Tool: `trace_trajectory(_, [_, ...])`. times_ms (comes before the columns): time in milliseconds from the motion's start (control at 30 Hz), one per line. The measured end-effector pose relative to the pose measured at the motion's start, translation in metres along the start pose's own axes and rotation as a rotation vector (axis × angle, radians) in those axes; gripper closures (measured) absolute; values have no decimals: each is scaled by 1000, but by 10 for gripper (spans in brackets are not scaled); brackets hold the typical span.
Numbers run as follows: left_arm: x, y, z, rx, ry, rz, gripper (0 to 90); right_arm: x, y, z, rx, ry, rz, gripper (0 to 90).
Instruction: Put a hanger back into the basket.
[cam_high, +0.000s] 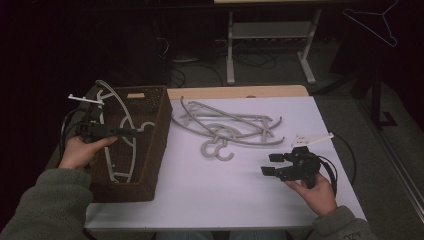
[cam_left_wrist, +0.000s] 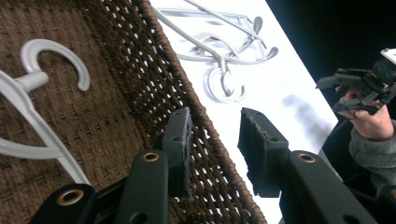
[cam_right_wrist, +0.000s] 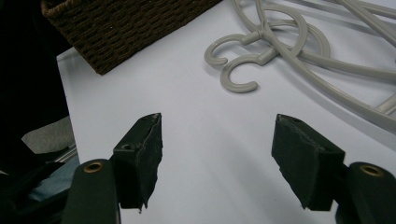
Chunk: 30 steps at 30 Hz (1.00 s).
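Observation:
A dark wicker basket (cam_high: 152, 145) stands at the left of the white table (cam_high: 225, 195). Inside it lies a pale grey hanger (cam_high: 128, 122), whose hook (cam_left_wrist: 51, 51) rests on the woven floor. My left gripper (cam_high: 138, 131) hovers over the basket, open. Its jaws (cam_left_wrist: 215, 126) stand either side of the basket's rim (cam_left_wrist: 187, 88) with nothing gripped. Several more grey hangers (cam_high: 225, 125) lie tangled in the table's middle, their hooks (cam_right_wrist: 238, 70) pointing toward me. My right gripper (cam_high: 270, 164) waits low at the right, open (cam_right_wrist: 217, 126) and empty, aimed at those hooks.
A thin wire hanger (cam_high: 372, 22) hangs in the dark at the top right. Behind the table stands a white metal frame (cam_high: 270, 45) with cables on the floor. The basket's corner (cam_right_wrist: 116, 28) is left of the right gripper. Bare white surface lies between the jaws and the hangers.

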<state>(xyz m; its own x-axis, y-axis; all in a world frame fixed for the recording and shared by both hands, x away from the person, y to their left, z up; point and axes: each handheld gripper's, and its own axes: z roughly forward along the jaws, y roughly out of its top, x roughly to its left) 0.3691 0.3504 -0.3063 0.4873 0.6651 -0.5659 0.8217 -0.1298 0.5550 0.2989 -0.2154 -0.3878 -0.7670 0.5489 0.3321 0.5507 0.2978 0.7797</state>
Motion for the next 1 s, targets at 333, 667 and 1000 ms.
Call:
trace_trajectory(333, [-7, -2, 4, -2, -17, 24, 605, -10, 5, -5, 2, -30, 9, 323])
trace_trajectory(667, [-20, -7, 5, -9, -20, 57, 550, -21, 27, -4, 39, -67, -18, 316])
trace_trajectory(1000, [-38, -8, 15, -1, -37, 101, 506, -28, 49, -8, 44, -108, -42, 314])
